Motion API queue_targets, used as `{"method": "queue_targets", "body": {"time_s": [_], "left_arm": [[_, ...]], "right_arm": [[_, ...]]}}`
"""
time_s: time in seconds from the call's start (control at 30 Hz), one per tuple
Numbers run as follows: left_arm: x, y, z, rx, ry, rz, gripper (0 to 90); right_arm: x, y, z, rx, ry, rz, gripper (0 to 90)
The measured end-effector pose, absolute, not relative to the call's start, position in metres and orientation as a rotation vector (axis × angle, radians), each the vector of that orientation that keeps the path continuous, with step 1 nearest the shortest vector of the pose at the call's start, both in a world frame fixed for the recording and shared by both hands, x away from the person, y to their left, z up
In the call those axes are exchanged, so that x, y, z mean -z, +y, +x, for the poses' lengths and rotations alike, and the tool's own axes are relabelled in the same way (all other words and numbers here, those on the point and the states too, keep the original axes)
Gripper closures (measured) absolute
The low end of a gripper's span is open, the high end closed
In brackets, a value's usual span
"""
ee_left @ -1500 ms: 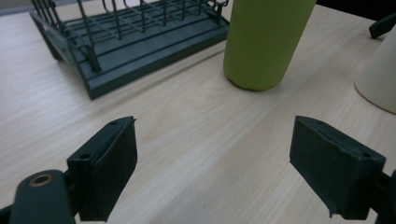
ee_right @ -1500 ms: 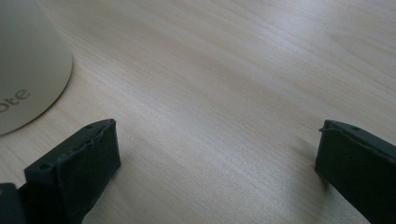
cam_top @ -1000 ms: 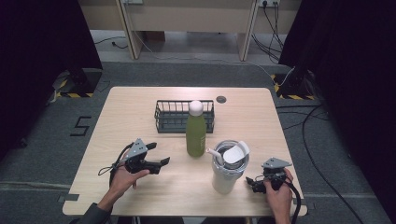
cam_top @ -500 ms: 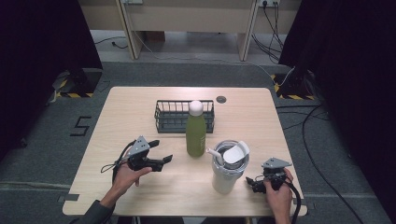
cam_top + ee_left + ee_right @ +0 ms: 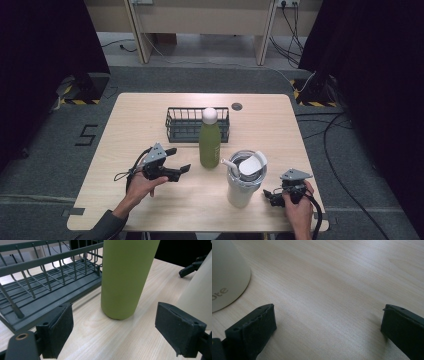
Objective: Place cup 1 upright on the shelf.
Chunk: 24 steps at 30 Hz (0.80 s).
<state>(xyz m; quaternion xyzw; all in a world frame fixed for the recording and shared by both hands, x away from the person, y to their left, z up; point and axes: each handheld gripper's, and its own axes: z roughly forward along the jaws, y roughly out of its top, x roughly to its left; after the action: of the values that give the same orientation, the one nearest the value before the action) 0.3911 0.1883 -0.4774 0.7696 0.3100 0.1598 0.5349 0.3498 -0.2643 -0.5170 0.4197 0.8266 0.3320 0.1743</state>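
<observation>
A green bottle (image 5: 209,144) with a white cap stands upright mid-table, just in front of a dark wire basket (image 5: 183,123). A cream tumbler (image 5: 243,181) with a lid and straw stands to its right and nearer me. My left gripper (image 5: 179,161) hovers left of the bottle, open and pointed at it; in the left gripper view the bottle (image 5: 126,277) rises ahead between the wide jaws, with the basket (image 5: 47,280) on the left and the tumbler (image 5: 197,295) on the right. My right gripper (image 5: 269,196) rests open near the front right, beside the tumbler (image 5: 227,277).
The wooden table (image 5: 145,107) has a small round grommet (image 5: 236,106) behind the basket. Cables trail across the grey floor on the right (image 5: 340,130). Dark curtains flank both sides.
My left gripper has edged slightly right toward the green bottle. The right gripper, bottle and tumbler have stayed put.
</observation>
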Motion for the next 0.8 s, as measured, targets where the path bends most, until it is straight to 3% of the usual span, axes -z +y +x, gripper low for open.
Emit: {"method": "queue_targets", "body": {"time_s": [0.8], "left_arm": [[0.472,0.173,0.410,-0.369,0.731,1.824,14.8]], "right_arm": [[0.517,-0.264,0.350,-0.942,2.343,1.190,0.2]]}}
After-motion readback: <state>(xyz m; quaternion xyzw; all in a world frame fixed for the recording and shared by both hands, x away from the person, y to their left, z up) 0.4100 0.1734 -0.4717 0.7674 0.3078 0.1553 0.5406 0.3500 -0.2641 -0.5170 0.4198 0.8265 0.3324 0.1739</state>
